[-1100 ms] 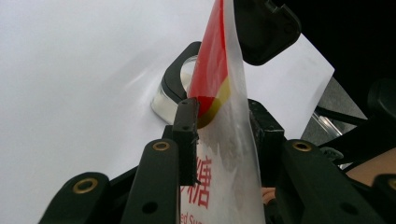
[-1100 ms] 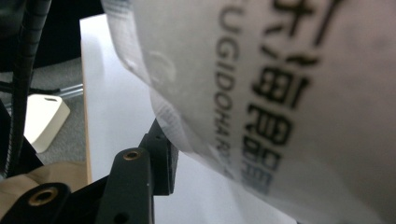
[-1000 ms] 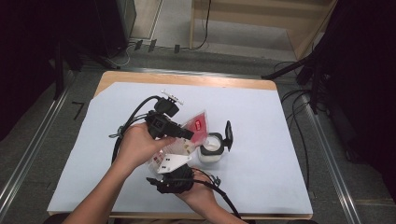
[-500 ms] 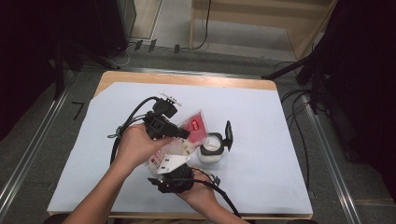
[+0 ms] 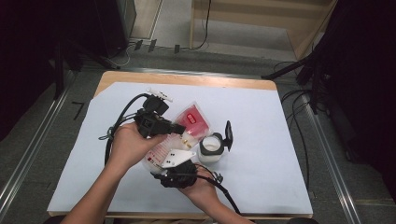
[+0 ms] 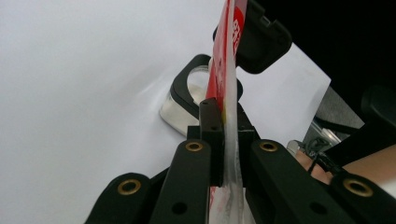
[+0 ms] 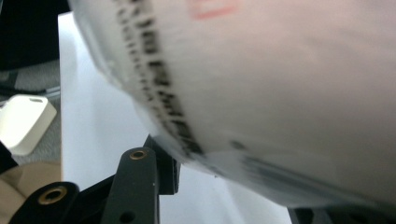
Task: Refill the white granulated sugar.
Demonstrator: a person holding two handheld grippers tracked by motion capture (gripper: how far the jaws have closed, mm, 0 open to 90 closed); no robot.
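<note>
left gripper (image 6: 224, 135) just closing, now clamped on pouch (image 5: 189, 122) top edge, right gripper (image 5: 180, 173) gripping bottom, so bag stays taut over open jar (image 5: 211, 148), prob for pouring.

Glossy clear plastic pouch (image 5: 187, 128) (red printed label), matt black plastic fingers (image 6: 212, 135), smooth white table cover (image 5: 261, 121)

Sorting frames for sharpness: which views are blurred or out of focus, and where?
Right gripper view: the pouch sits too close, its print smeared. Left gripper view: the pouch edge and jar are soft. High view: sharp on the table, dark around it.
</note>
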